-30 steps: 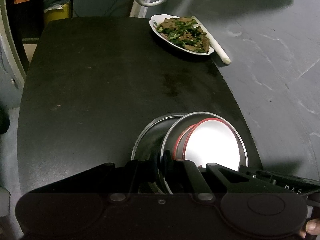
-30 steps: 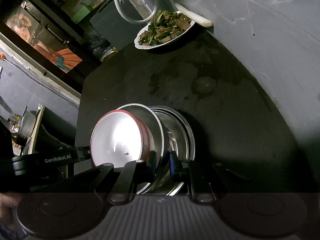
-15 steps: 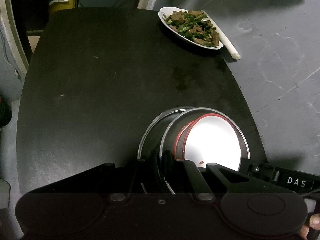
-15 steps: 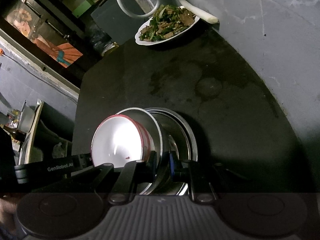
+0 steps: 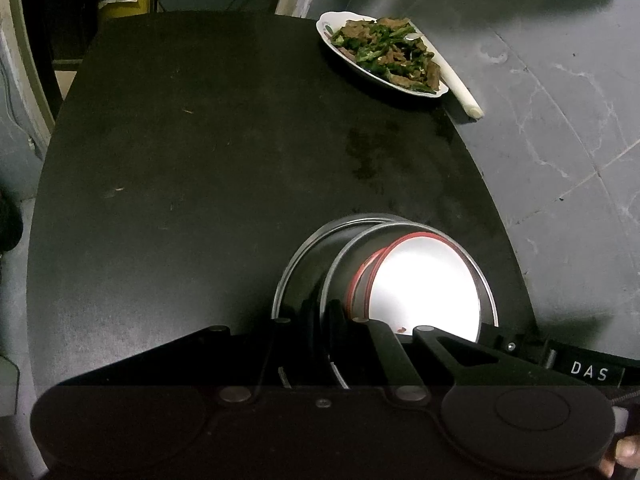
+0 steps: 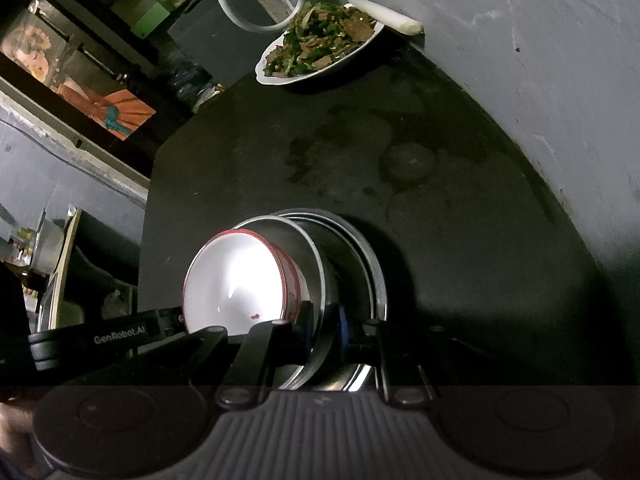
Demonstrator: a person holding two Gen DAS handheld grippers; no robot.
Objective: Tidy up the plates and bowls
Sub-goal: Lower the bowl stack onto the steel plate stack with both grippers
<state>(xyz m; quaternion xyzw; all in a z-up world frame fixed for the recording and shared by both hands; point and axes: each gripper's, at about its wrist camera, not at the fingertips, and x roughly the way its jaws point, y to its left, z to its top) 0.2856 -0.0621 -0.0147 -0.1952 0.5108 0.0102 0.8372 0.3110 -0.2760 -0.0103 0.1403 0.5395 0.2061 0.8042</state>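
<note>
Matte black and faintly stained, the worktop [image 5: 200, 160] is a flat slab with rounded corners, and it butts against a grey, marbled wall [image 5: 560, 100] on its right side.

Just ahead of the left gripper [image 5: 320, 312], a stack of bowls sits tilted. A wide steel basin [image 5: 296, 264] with a thin rolled rim lies underneath. A smaller steel bowl [image 5: 352, 256] leans inside it. A glossy white bowl with a red rim [image 5: 424, 280] nests in that. The left fingers [image 5: 336, 312] are nearly together, clamped on the rim of the smaller steel bowl, one inside and one outside.

The right gripper [image 6: 324, 320] meets the same stack from the opposite edge. Its fingers [image 6: 304, 320] are also pinched narrow on the steel bowl's [image 6: 312, 248] rim, with the white bowl [image 6: 236, 280] to their left and the basin [image 6: 360, 264] to their right.

Far ahead of both pairs of fingers, at the worktop's back corner, an oval white plate [image 5: 384, 76] holds chopped green vegetables and brown strips. A pale stalk [image 5: 460, 88] lies beside it against the wall.

Only the left wrist view shows the other tool's "DAS" label and a yellow bin [image 5: 124, 4] beyond the worktop. Only the right wrist view shows a "GenRobot.AI" marking, an orange picture [image 6: 108, 104], a round dull patch [image 6: 408, 160] on the worktop, and a red speck inside the white bowl.
</note>
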